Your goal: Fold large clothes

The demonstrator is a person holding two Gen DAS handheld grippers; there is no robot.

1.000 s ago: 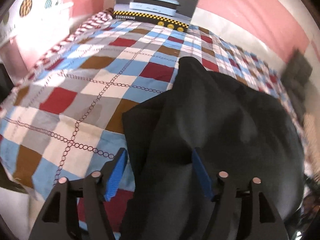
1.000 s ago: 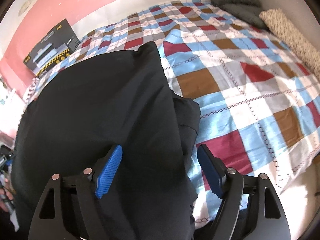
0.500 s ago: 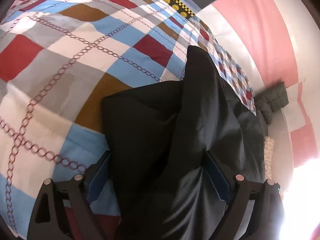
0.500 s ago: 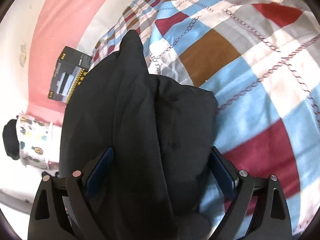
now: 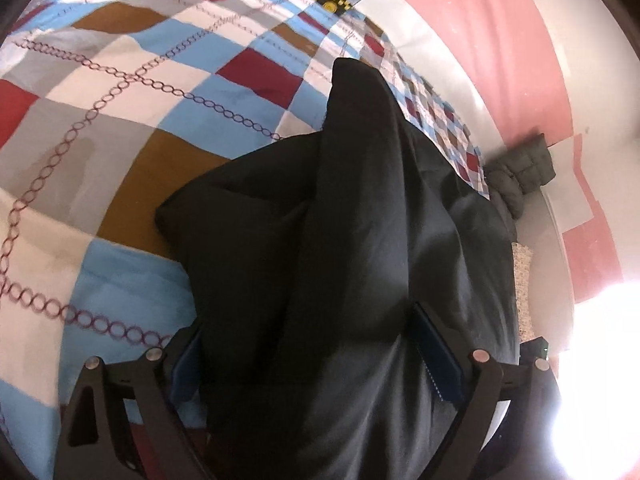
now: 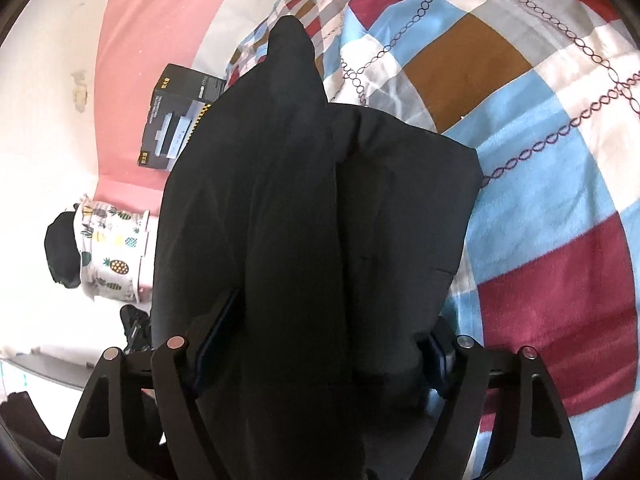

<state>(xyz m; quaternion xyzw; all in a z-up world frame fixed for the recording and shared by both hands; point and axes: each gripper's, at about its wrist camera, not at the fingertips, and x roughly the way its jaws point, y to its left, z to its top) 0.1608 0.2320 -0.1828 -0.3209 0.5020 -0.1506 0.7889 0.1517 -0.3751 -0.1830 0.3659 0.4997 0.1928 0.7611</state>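
Both grippers, left gripper (image 5: 316, 356) and right gripper (image 6: 320, 344), straddle bunched black garment (image 5: 360, 216) on checked bedspread (image 5: 120, 120); right jaws just narrowed. Grip unconfirmed. Pinch both sides evenly before lifting.

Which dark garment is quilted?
The grey jacket, heaped at the far end of the bed. The black garment in front is smooth cloth with no stitching.

Matt black cloth garment (image 5: 360, 216) lies on a soft, checked cotton-like bedspread (image 5: 120, 128).
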